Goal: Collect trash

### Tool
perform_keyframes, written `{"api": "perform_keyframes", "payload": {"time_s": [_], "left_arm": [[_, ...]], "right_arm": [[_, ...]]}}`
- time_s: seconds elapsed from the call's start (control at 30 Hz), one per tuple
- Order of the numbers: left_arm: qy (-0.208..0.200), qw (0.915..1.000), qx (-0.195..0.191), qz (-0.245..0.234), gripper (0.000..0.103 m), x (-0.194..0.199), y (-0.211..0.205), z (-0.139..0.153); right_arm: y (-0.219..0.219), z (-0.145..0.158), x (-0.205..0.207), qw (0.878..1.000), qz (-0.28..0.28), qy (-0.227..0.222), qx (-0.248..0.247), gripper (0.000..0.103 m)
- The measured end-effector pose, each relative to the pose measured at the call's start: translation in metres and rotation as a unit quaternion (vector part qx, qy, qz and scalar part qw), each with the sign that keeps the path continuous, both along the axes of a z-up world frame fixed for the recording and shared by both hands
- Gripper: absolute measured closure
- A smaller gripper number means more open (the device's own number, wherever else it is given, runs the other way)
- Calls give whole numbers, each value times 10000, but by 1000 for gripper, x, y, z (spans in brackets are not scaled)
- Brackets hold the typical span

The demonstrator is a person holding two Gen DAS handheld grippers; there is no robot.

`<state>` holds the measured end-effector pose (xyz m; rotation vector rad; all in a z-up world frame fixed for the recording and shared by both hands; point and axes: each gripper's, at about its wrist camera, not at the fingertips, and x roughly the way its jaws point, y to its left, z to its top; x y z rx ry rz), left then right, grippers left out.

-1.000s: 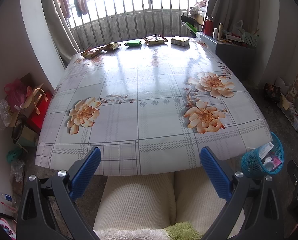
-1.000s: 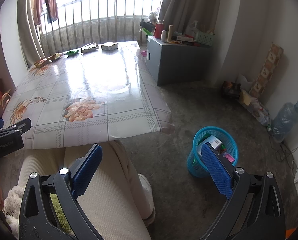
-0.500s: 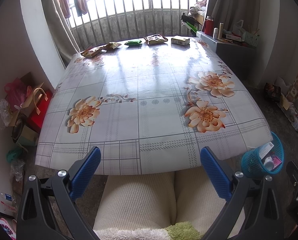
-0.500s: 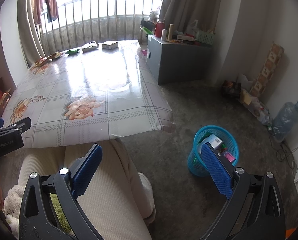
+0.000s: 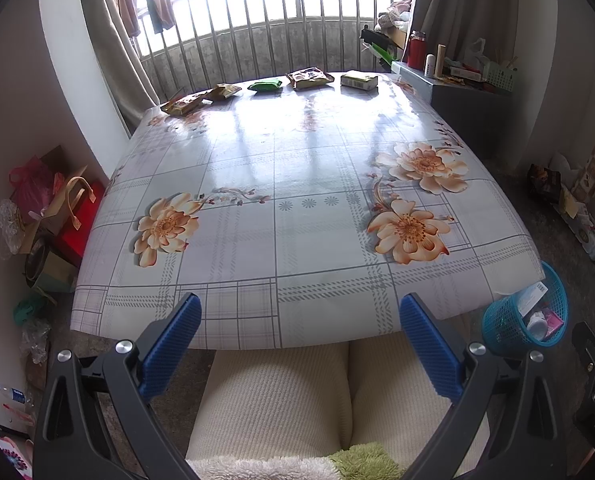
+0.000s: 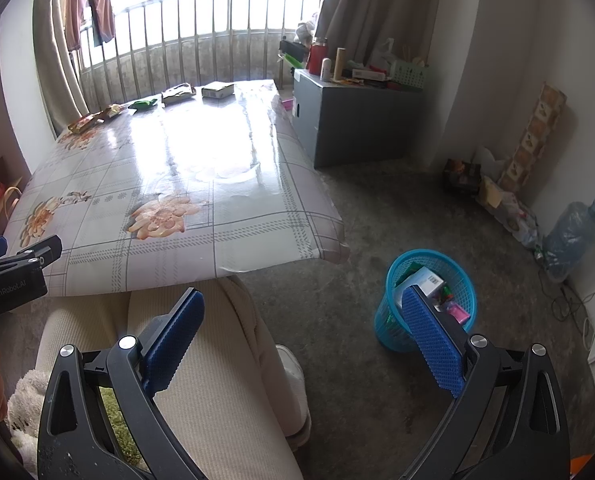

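hovering wide over the table edge
left gripper and right gripper gape empty; wrappers lie far across the table.

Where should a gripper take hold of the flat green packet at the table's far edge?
Probably across the flat green packet's short width, descending from above: it lies flat on the glossy flowered tablecloth, apart from its neighbours, so a side approach would only push it along.
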<state>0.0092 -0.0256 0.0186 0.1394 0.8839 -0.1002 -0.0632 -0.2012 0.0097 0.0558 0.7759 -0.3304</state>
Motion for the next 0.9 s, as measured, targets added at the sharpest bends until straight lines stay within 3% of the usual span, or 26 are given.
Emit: {"api": "perform_keyframes", "payload": {"time_s": [0.9], "left_arm": [[-13,10000,-4,-9,6,0,-1,1]], "right_arm": [[-2,-1,-1,10000,54,-4,-8,8]]}}
